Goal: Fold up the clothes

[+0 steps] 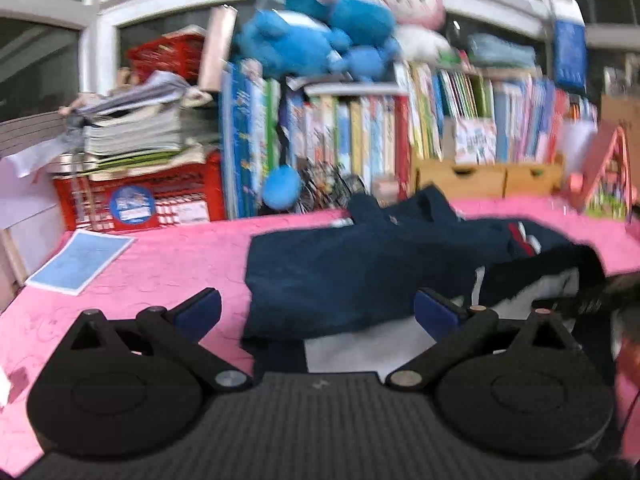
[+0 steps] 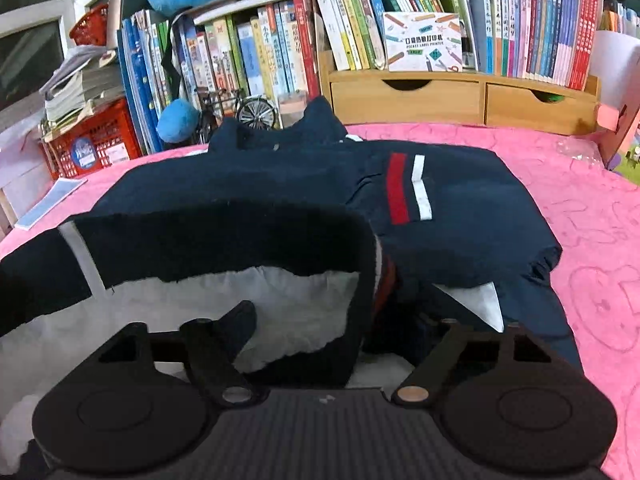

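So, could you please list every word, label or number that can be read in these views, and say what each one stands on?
"POCKET LABEL PRINTER": on the white box standing among the books on the wooden shelf; the larger line above it is not legible to me.
Book spines: too small to read.
Round blue sticker on the red crate: blurred, unreadable.

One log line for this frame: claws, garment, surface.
left claw: open, empty | right claw: open over garment | garment: navy, partly folded, on pink cover

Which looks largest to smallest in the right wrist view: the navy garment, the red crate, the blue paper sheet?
1. navy garment, largest, though also nearest the camera.
2. red crate.
3. blue paper sheet, seen edge-on, so unsure.
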Tool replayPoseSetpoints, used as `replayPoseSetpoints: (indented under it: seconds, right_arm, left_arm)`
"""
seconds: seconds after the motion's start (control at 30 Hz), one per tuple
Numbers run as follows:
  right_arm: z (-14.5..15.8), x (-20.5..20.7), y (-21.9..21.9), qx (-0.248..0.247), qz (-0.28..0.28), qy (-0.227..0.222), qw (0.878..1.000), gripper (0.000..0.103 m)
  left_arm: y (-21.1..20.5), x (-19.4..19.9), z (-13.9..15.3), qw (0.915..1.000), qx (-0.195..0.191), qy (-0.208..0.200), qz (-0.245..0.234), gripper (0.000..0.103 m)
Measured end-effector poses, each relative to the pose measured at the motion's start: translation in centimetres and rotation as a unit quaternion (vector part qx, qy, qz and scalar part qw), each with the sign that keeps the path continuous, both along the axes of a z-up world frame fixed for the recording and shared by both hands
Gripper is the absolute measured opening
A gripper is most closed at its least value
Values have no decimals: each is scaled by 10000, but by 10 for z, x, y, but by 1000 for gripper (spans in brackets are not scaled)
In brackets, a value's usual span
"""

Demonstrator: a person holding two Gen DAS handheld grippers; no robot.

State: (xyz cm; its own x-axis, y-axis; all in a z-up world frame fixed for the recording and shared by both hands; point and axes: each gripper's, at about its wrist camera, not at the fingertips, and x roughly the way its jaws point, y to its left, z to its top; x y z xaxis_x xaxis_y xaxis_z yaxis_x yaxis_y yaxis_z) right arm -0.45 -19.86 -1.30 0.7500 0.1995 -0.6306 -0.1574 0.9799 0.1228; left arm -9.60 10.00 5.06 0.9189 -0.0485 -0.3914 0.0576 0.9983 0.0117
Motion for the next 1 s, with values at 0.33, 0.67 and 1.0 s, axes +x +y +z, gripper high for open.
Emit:
replayPoseSetpoints:
  seconds: [0.33,0.67,1.0]
  right_arm:
    - [-3,1,5,-194,141,-31,9997,100]
    - [9,-19,-14,447,204,-477,9977,99]
    - [45,-74,-72,80,-37,-1191,9928,103]
  left_arm:
    - [-29,-84,-34,9853,-108,462,-1640,103]
    - [-49,-48,-55,9923,466,561,-1003,103]
    - [23,16,-69,9860,-1030,1182,566,103]
